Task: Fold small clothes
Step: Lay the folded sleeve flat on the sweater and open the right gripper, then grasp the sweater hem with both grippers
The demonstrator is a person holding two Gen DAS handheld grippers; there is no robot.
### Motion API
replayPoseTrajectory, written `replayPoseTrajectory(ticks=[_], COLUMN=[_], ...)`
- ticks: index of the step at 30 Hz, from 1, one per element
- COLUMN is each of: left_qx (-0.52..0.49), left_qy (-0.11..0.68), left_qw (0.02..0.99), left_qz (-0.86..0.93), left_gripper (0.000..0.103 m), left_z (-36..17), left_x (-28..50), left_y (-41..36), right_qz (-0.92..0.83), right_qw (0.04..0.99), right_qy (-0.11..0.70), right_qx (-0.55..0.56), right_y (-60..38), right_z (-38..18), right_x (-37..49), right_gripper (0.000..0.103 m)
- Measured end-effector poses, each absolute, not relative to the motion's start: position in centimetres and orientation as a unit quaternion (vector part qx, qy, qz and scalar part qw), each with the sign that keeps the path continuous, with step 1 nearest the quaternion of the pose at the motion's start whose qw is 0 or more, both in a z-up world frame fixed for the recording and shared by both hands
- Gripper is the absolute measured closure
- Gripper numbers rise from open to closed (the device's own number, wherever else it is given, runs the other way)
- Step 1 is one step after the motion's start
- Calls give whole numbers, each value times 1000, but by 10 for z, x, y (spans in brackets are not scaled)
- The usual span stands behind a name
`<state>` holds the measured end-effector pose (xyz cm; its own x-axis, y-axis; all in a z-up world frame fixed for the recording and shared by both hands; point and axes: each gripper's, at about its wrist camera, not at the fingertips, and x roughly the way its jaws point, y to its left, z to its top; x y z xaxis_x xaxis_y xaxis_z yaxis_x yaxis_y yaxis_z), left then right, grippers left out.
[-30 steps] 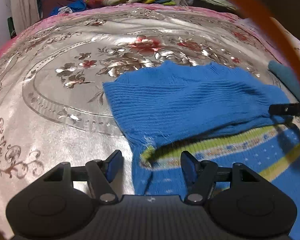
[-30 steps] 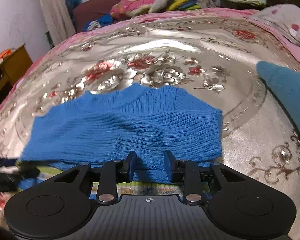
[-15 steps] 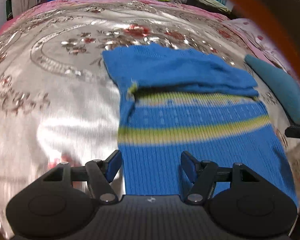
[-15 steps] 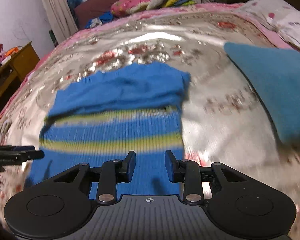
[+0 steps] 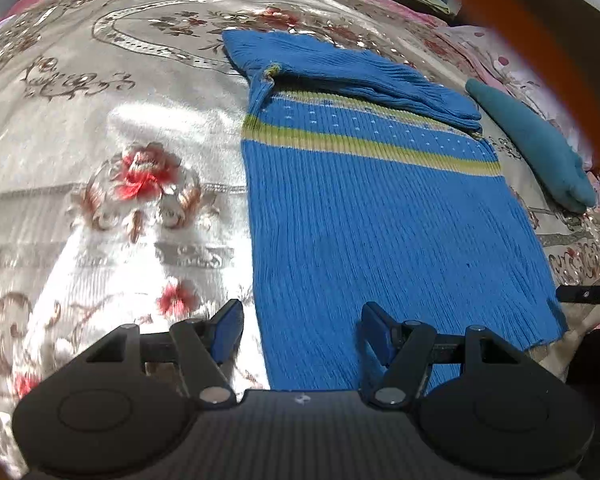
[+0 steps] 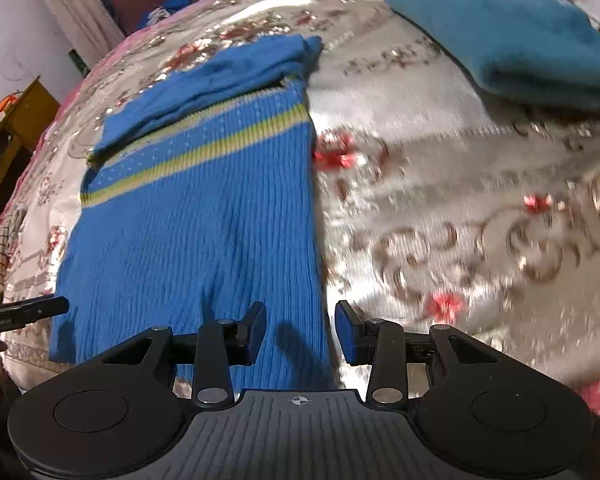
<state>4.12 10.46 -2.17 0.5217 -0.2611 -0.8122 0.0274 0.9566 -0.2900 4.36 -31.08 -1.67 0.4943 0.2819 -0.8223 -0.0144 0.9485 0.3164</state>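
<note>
We see the blue sweater [image 5: 380, 216] flat on the silver floral bedspread [image 5: 112, 128], top part folded down over the yellow stripe. Left gripper [image 5: 302, 332] jaws spread, empty, over the sweater's near left corner. Right gripper [image 6: 300, 334] jaws have just been opening, nothing pinched, over the near right edge. Folded teal cloth [image 6: 512, 36] lies apart to the right.

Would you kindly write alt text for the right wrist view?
A blue knitted sweater with a yellow-green stripe lies on a shiny floral bedspread, its top part folded down. The right gripper, jaws open and empty, hovers over the sweater's near right edge; a folded teal garment lies farther right.
</note>
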Motion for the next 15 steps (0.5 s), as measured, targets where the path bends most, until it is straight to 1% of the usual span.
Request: replayPoseTrajectory(ticks=[6, 8, 15], left_qx=[-146, -154, -214], left_qy=[479, 477, 469], left_qw=[861, 859, 849], left_qz=[-92, -102, -119], left_gripper=[33, 33, 35], left_z=[-23, -23, -27], left_x=[30, 26, 22], left_y=[105, 105, 119], right_qz=[99, 104, 120], right_qw=[847, 845, 837], right_qy=[499, 499, 498], right_qx=[157, 162, 194], right_y=[-305, -303, -309], right_z=[-25, -28, -32], right_x=[40, 40, 42], right_gripper=[66, 64, 63])
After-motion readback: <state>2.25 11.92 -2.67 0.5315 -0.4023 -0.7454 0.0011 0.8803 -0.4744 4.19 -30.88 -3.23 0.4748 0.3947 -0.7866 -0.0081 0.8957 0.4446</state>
